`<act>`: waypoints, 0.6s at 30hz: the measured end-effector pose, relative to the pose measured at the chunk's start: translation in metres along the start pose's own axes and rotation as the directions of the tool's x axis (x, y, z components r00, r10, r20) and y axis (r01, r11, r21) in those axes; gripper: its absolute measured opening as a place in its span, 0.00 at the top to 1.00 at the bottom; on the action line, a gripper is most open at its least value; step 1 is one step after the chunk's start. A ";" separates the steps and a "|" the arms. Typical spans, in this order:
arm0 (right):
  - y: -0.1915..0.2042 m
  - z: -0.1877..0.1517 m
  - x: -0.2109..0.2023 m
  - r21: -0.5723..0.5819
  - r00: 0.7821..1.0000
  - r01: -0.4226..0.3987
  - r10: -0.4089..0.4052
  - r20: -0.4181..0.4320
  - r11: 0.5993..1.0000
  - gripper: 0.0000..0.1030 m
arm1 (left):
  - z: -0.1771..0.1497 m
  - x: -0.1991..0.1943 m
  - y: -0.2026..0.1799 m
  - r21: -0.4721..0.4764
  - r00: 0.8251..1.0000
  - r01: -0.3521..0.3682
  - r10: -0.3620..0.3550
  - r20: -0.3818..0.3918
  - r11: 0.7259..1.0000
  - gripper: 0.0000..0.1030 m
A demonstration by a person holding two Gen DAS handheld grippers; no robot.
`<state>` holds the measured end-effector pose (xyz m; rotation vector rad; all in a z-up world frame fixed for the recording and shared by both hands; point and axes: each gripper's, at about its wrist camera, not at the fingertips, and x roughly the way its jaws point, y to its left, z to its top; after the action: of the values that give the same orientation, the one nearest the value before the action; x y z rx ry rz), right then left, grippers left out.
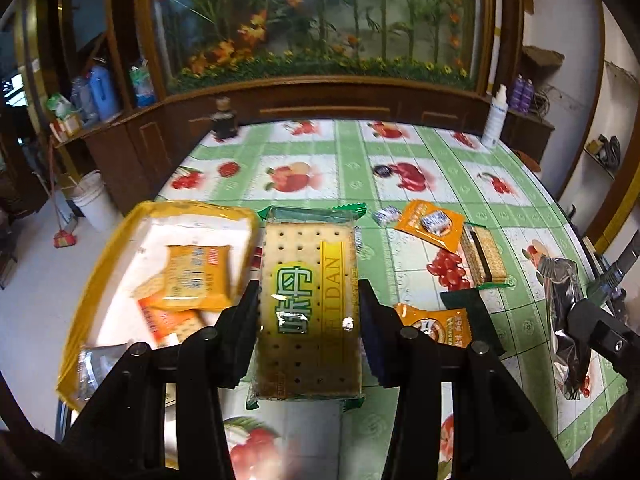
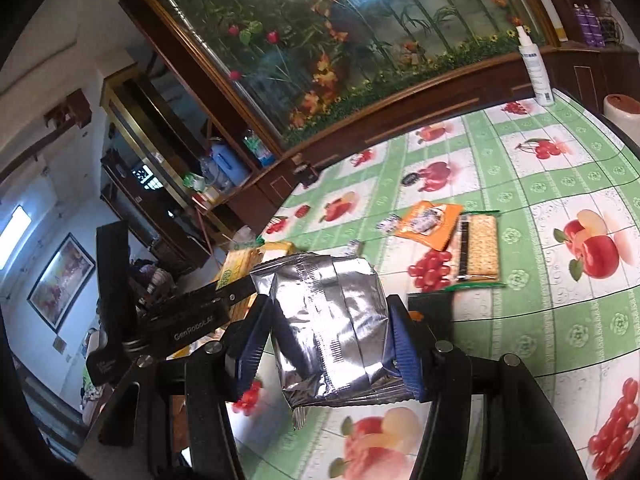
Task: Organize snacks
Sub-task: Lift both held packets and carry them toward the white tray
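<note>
My left gripper (image 1: 309, 292) is shut on a long green-and-yellow cracker packet (image 1: 308, 248), held above the table beside a yellow tray (image 1: 200, 207). Several orange and silver snack packets (image 1: 196, 280) lie in the tray. My right gripper (image 2: 328, 308) is shut on a silver foil packet (image 2: 328, 320), lifted off the fruit-print tablecloth (image 2: 560, 300). In the left wrist view that foil packet (image 1: 560, 300) hangs at the far right. On the table lie an orange packet (image 1: 430, 224) with a small candy on it, a second cracker packet (image 1: 482, 258) and another orange packet (image 1: 438, 326).
A dark green packet (image 1: 468, 308) and a loose candy (image 1: 386, 214) lie near the others. A white spray bottle (image 1: 494, 120) and a dark jar (image 1: 224, 120) stand at the table's far edge, against a wooden cabinet. A white bucket (image 1: 94, 200) stands on the floor at left.
</note>
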<state>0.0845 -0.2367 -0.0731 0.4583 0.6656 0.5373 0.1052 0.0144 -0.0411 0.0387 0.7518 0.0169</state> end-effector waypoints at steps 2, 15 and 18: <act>0.010 -0.002 -0.002 -0.007 1.000 -0.008 0.008 0.011 1.000 0.43 | -0.002 -0.011 0.007 -0.012 0.999 -0.030 0.030 0.027 0.999 0.57; 0.054 -0.014 -0.004 -0.049 0.998 -0.053 0.054 0.013 0.997 0.43 | -0.013 -0.046 0.036 -0.060 0.994 -0.061 0.066 0.085 0.996 0.57; 0.058 -0.014 -0.005 -0.055 0.998 -0.054 0.055 0.017 0.997 0.43 | -0.015 -0.050 0.041 -0.072 0.993 -0.064 0.070 0.091 0.995 0.57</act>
<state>0.0531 -0.1917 -0.0483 0.4311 0.6210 0.6007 0.0585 0.0544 -0.0163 -0.0012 0.6554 0.1047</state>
